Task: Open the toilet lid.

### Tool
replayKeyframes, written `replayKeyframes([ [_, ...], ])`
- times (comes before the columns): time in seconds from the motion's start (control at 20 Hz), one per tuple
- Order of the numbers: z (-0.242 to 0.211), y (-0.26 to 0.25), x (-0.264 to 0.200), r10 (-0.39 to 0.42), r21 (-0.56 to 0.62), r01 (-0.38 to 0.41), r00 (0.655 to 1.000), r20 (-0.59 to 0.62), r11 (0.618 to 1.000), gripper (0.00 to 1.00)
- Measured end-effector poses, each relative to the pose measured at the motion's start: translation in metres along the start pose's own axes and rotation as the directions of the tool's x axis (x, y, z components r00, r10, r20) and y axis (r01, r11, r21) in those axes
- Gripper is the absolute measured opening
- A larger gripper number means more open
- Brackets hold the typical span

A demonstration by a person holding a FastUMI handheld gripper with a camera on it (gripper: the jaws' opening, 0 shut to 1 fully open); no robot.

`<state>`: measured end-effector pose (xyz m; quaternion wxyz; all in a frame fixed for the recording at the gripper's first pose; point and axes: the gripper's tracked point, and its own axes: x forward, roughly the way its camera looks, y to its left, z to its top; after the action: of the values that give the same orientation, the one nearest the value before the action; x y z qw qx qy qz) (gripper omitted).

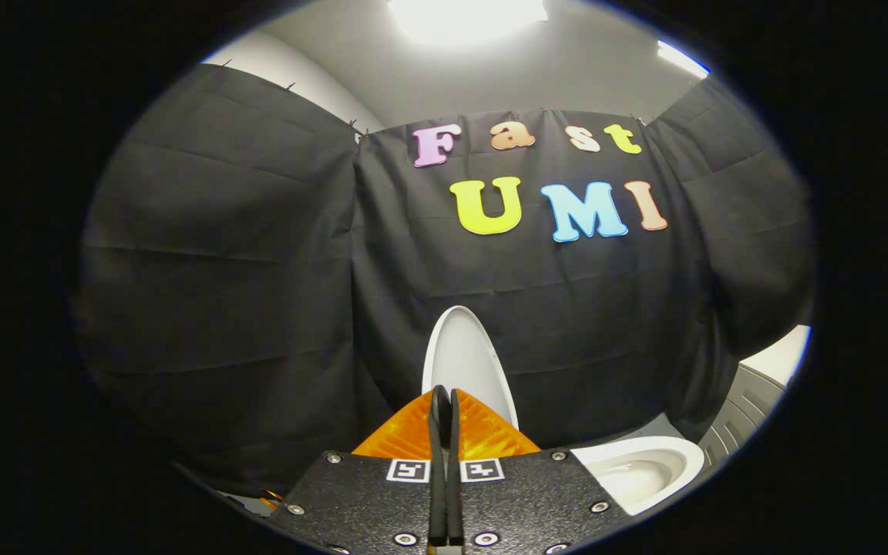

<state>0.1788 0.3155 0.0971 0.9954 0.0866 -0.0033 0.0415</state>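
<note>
Presently the toilet lid (465, 362) stands raised, close to upright, directly beyond the tips of the hand-held gripper (444, 401), with its pale inner face turned toward the camera. Its lower part is hidden behind the fingers. The toilet bowl (640, 470) lies lower and to the right of the fingers, its rim open and uncovered. The hand-held gripper is closed: both fingers lie pressed together with nothing between them, and they do not grip the lid. Whether the tips touch the lid cannot be told. Behind the lid hangs the black cloth wall (243, 308). A grey cabinet (748, 408) shows far right, past the bowl.
</note>
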Motion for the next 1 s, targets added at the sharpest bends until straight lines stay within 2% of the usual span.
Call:
replayKeyframes([
  [0.2,-0.007,0.026,0.011,0.076,0.048,-0.075,0.997,-0.016,0.996,0.0],
  [0.3,-0.01,0.037,0.013,0.092,0.025,-0.091,0.995,-0.032,0.996,0.0],
  [0.65,-0.007,0.036,0.004,0.036,-0.101,-0.038,0.999,-0.022,0.994,0.03],
  [0.75,-0.005,0.035,0.002,0.056,-0.14,-0.059,0.998,-0.024,0.988,0.1],
  [0.85,-0.013,0.032,-0.003,0.083,-0.111,-0.089,0.995,-0.055,0.99,0.21],
  [0.9,-0.012,0.024,-0.007,0.075,-0.091,-0.08,0.995,-0.062,0.993,0.3],
  [1.0,-0.001,0.009,-0.015,0.057,-0.047,-0.06,0.997,-0.051,0.997,0.62],
])
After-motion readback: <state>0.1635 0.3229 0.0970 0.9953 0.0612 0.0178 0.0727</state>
